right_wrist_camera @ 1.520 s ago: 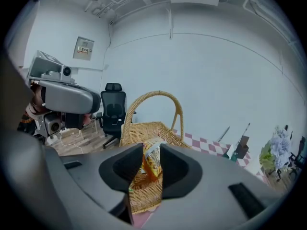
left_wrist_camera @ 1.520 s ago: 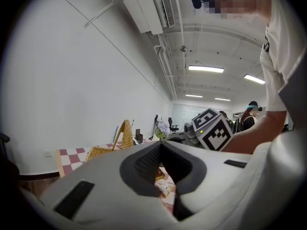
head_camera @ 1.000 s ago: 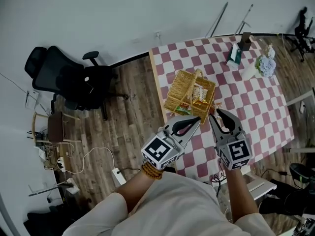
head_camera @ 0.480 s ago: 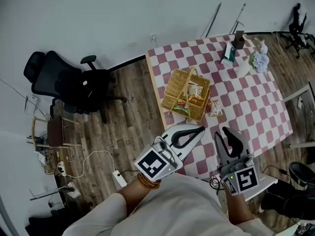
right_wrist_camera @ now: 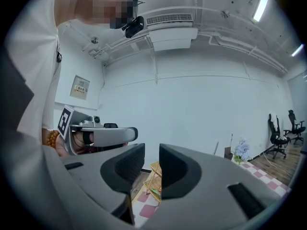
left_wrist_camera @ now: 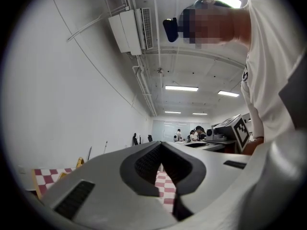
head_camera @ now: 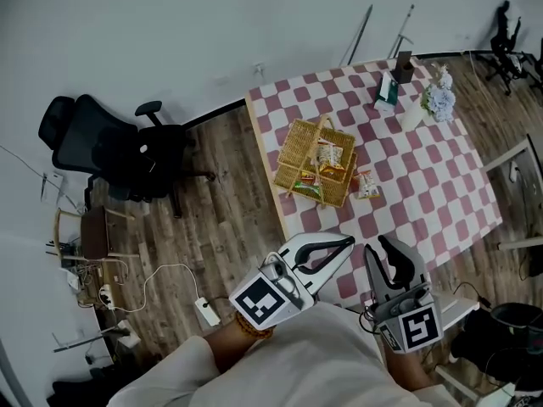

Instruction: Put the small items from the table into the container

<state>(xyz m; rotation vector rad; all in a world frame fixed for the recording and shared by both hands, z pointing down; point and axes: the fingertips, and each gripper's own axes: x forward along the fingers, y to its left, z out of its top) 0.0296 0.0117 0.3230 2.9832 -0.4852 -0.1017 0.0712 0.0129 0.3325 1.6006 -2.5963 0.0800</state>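
L gripper point(head_camera: 346, 242) point(left_wrist_camera: 160, 147): jaws together at the tips, nothing in them. R gripper point(head_camera: 382, 246) point(right_wrist_camera: 152, 164): jaws a narrow gap apart and closing, nothing btwn the pads, only air. I hold both level, side by side, close to my chest at the near edge of the table point(head_camera: 441, 176), well apart from the goods.

Container = wicker basket point(head_camera: 301, 142), on the checked cloth twd the table's left side, handle up. Snack packets point(head_camera: 329, 155) lie inside it, plus sth green near its front wall.

One small packet point(head_camera: 367, 184) is out on the cloth, just beside the basket's right side, flat. Can't tell if it touches the wicker.

Far end of table: green box point(head_camera: 386, 91), a dark upright thing point(head_camera: 402, 64) behind it, and a bunch of pale blue flowers point(head_camera: 439, 100) to the right.

Off the table, on the wood floor to the left: black office chair point(head_camera: 119, 147).
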